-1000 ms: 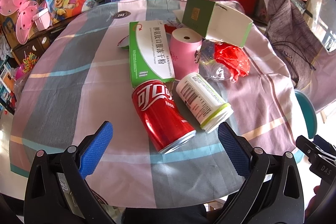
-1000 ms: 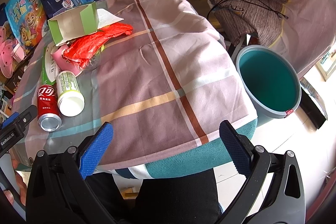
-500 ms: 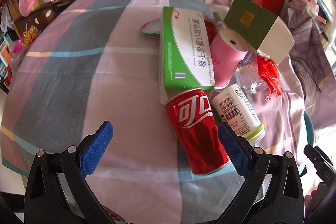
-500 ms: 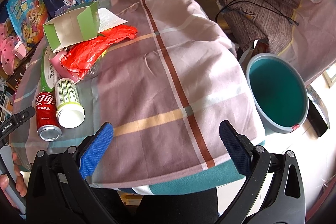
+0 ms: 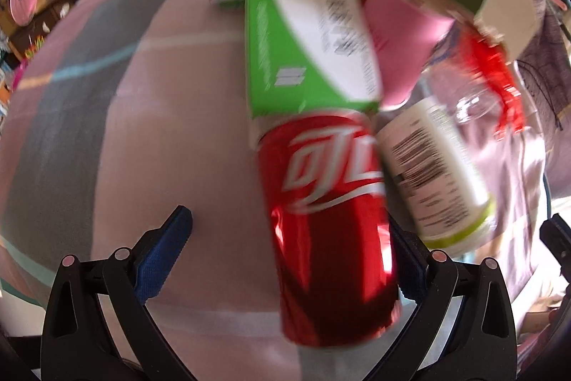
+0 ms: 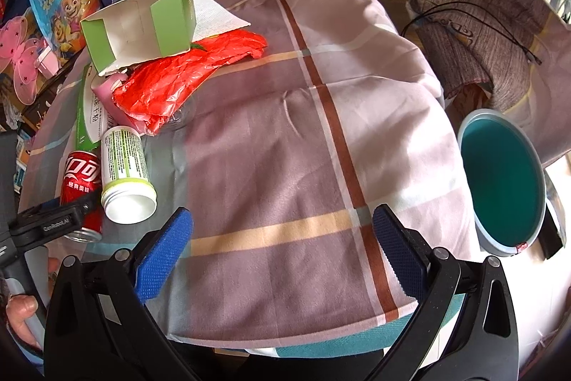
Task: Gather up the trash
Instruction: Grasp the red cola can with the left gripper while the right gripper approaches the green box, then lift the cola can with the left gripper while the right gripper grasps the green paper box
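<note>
Red and shiny, the cola can (image 5: 330,231) lies on its side on the worktop's checked cloth (image 6: 285,145), between the spread fingers of the left tool (image 5: 289,238); its right side sits against the right finger, while the left finger (image 5: 162,256) stands well clear, so the tool is wide and grips nothing. Just beside the can lies a white bottle with a green band (image 5: 437,177), also on its side. Beyond them are a green and white carton (image 5: 285,59), a pink roll (image 5: 403,34), a crumpled red plastic bag (image 6: 178,77) and an open green box (image 6: 142,24). The right tool (image 6: 282,238) hangs wide open over bare cloth near the worktop's edge. A teal bucket (image 6: 499,181) stands on the floor to its right.
</note>
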